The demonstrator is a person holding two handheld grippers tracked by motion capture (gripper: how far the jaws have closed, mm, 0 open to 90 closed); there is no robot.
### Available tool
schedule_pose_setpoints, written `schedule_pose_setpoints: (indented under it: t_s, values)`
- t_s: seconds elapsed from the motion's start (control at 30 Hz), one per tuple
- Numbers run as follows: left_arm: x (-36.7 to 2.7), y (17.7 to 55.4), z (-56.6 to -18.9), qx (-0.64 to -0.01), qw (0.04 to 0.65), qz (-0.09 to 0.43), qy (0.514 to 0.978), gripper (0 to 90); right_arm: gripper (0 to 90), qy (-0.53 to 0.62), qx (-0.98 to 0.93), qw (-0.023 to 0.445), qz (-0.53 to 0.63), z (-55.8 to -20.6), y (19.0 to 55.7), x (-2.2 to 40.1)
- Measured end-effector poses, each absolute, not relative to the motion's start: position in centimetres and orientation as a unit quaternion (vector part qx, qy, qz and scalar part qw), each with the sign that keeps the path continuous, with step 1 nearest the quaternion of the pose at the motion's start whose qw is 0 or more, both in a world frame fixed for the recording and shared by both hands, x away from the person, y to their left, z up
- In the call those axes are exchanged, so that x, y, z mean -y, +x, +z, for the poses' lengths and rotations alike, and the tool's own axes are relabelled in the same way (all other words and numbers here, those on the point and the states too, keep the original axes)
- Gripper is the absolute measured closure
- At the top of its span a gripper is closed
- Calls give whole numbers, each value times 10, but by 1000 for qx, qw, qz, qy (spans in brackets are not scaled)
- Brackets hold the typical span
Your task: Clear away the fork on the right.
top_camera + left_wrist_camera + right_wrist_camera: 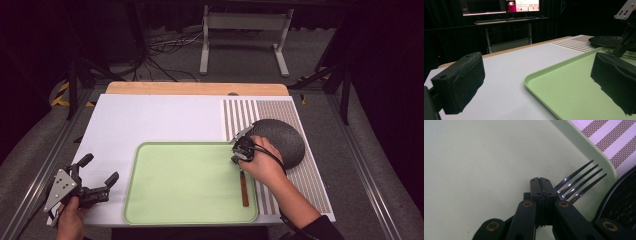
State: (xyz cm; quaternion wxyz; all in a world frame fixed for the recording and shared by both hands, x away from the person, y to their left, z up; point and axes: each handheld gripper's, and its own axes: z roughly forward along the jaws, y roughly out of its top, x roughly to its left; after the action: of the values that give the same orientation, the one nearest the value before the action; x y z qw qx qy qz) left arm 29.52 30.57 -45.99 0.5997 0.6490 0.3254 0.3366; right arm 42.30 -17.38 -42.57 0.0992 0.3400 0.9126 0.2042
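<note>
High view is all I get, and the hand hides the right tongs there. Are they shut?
Observer: Yes, the right tongs are shut, jaw against jaw.
Operator: Where is the fork's head?
Observer: The fork shows four tines poking out beside the jaws, over the green tray near its rim.
Operator: Is it gripped?
Observer: Cannot tell; the jaws hide its neck.

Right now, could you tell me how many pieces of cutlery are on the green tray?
1. A single fork with a brown handle lies along the right edge of the green tray, its tines pointing toward the dark plate. The right gripper covers its middle.
</note>
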Motion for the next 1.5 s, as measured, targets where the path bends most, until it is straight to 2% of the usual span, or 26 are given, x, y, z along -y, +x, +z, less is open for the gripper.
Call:
schedule_pose_setpoints:
  t_s: [0.27, 0.37, 0.43, 0.5, 0.57, 0.63, 0.67, 0.73, 0.97, 1.5]
  values:
    - [-306, 296, -460, -325, 599, 337, 650, 0, 887, 335, -911, 103, 216, -422, 421, 174]
    - [-306, 295, -460, -325, 599, 337, 650, 0, 851, 332, -909, 109, 228, -416, 420, 174]
    - [-306, 295, -460, -325, 599, 337, 650, 0, 793, 328, -907, 113, 238, -412, 419, 175]
    - [-306, 295, -460, -326, 599, 337, 649, 0, 646, 328, -903, 107, 257, -408, 417, 175]
    - [-306, 295, -460, -326, 599, 336, 650, 0, 391, 328, -891, 106, 296, -407, 417, 176]
    - [-306, 295, -460, -326, 599, 337, 650, 0, 230, 319, -884, 111, 322, -405, 416, 177]
    - [-306, 295, -460, -326, 599, 337, 650, 0, 230, 319, -884, 111, 322, -405, 416, 177]
    - [-306, 295, -460, -325, 599, 337, 650, 0, 164, 301, -885, 126, 332, -399, 414, 178]
    - [-305, 295, -460, -325, 599, 337, 649, 0, 126, 274, -879, 137, 365, -388, 406, 183]
    - [-305, 295, -460, -326, 599, 337, 649, 0, 120, 241, -838, 166, 460, -369, 384, 219]
